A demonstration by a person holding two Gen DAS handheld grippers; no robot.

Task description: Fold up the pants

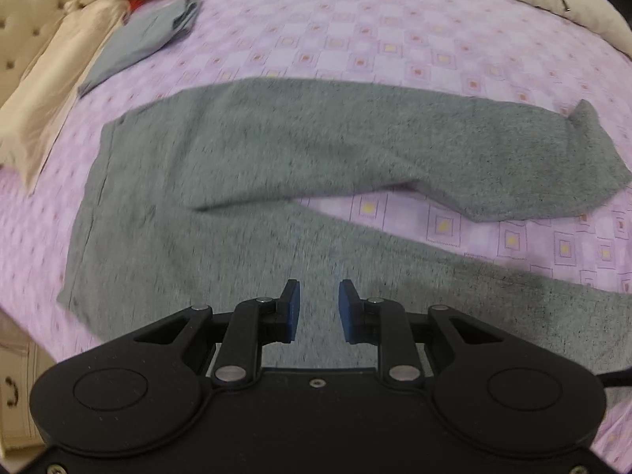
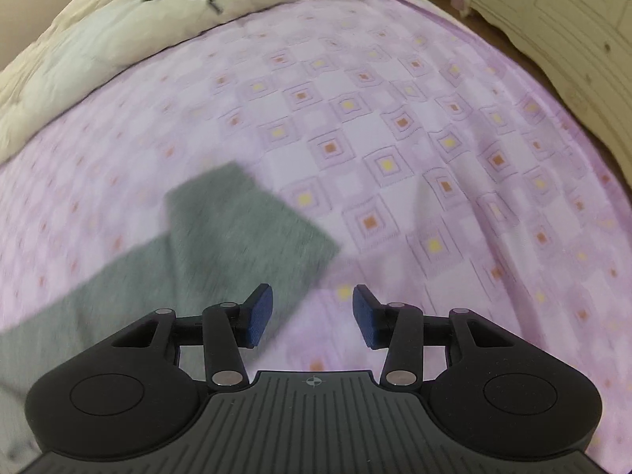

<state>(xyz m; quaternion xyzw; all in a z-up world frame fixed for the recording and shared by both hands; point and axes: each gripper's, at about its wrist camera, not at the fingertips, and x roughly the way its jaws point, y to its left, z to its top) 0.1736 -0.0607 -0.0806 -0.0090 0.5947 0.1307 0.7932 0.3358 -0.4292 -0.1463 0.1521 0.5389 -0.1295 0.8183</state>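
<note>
Grey pants [image 1: 252, 166] lie spread on the pink patterned bed sheet [image 1: 355, 31], waistband at the left, both legs running right. The far leg ends in a turned-up cuff [image 1: 584, 114]. My left gripper [image 1: 319, 308] is open and empty, hovering over the near leg. In the right wrist view the ends of the pant legs [image 2: 221, 233] lie at the left. My right gripper [image 2: 313, 312] is open and empty, just right of the leg end, over the sheet [image 2: 395, 138].
A folded grey garment [image 1: 138, 39] lies at the far left by a beige pillow [image 1: 51, 79]. A cream duvet [image 2: 98, 27] is bunched along the far edge of the bed. A cream cabinet [image 2: 572, 12] stands beyond the bed's right side.
</note>
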